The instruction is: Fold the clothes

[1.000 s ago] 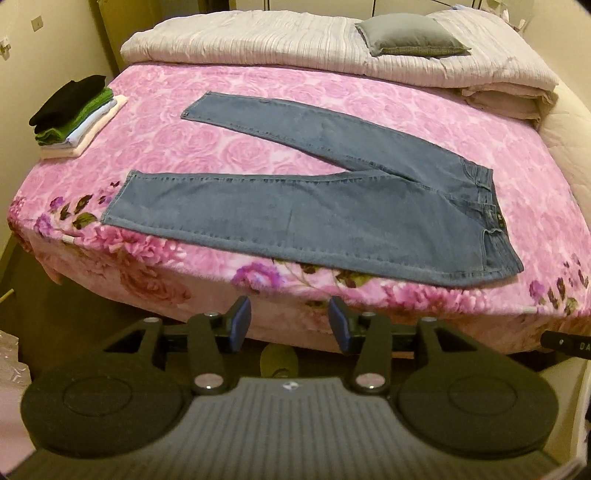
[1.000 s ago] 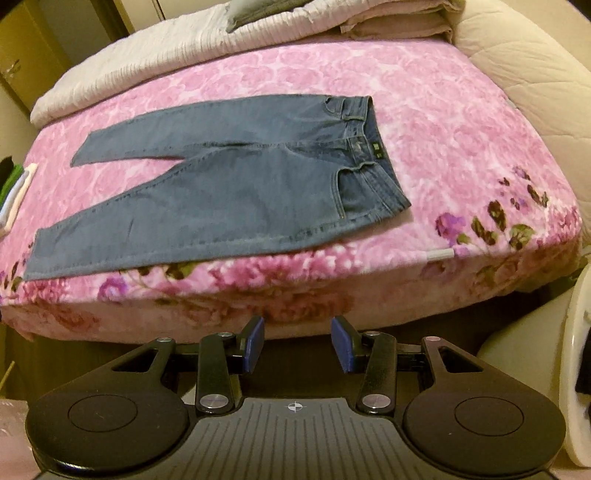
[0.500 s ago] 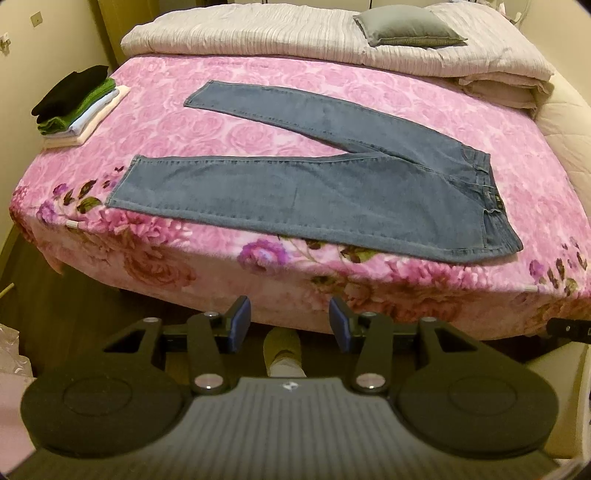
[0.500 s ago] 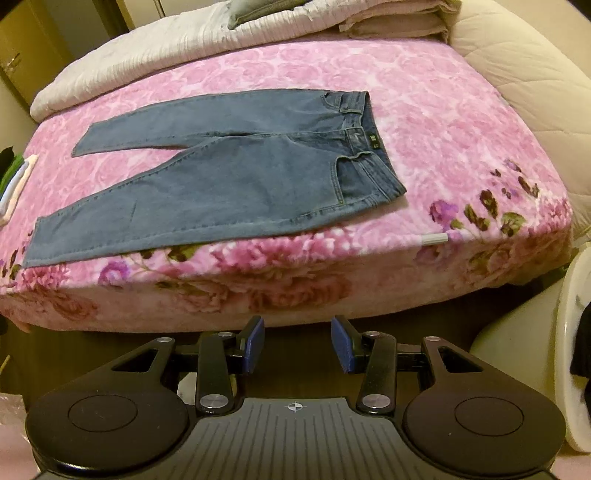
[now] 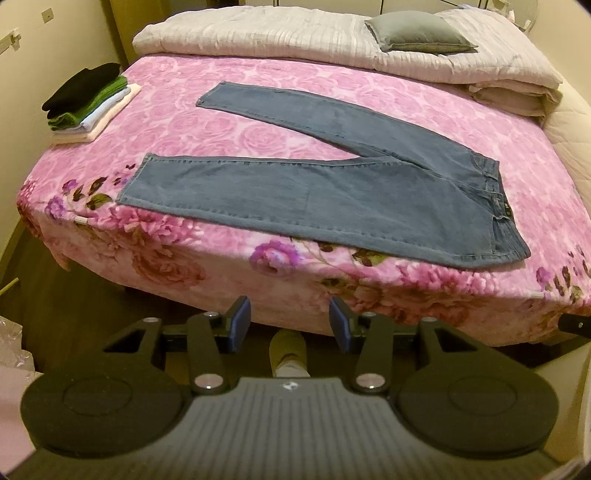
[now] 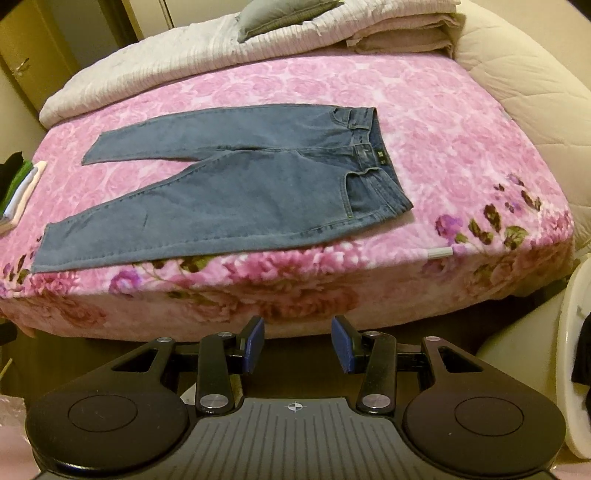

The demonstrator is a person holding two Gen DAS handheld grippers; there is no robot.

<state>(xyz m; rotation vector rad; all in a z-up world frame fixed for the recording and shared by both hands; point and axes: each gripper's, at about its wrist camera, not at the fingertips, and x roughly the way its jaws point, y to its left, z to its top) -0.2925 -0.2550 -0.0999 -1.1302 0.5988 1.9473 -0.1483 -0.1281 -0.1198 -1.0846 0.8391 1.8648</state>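
Note:
Blue jeans (image 5: 332, 192) lie flat on the pink floral bedspread (image 5: 258, 110), legs spread in a V toward the left, waistband at the right near the bed's front edge. They also show in the right wrist view (image 6: 258, 184). My left gripper (image 5: 290, 320) is open and empty, held off the bed in front of its near edge, below the jeans' near leg. My right gripper (image 6: 298, 343) is open and empty, also in front of the bed's near edge, below the jeans' middle.
A stack of folded clothes (image 5: 86, 103) sits at the bed's far left corner. A folded beige quilt (image 5: 332, 37) with a grey pillow (image 5: 417, 31) lies across the head of the bed. A white chair (image 6: 576, 369) stands at the right. Dark floor lies below.
Both grippers have drawn back and lifted a little from the bed, so more of its front side shows. The jeans have not moved. Both grippers stay open.

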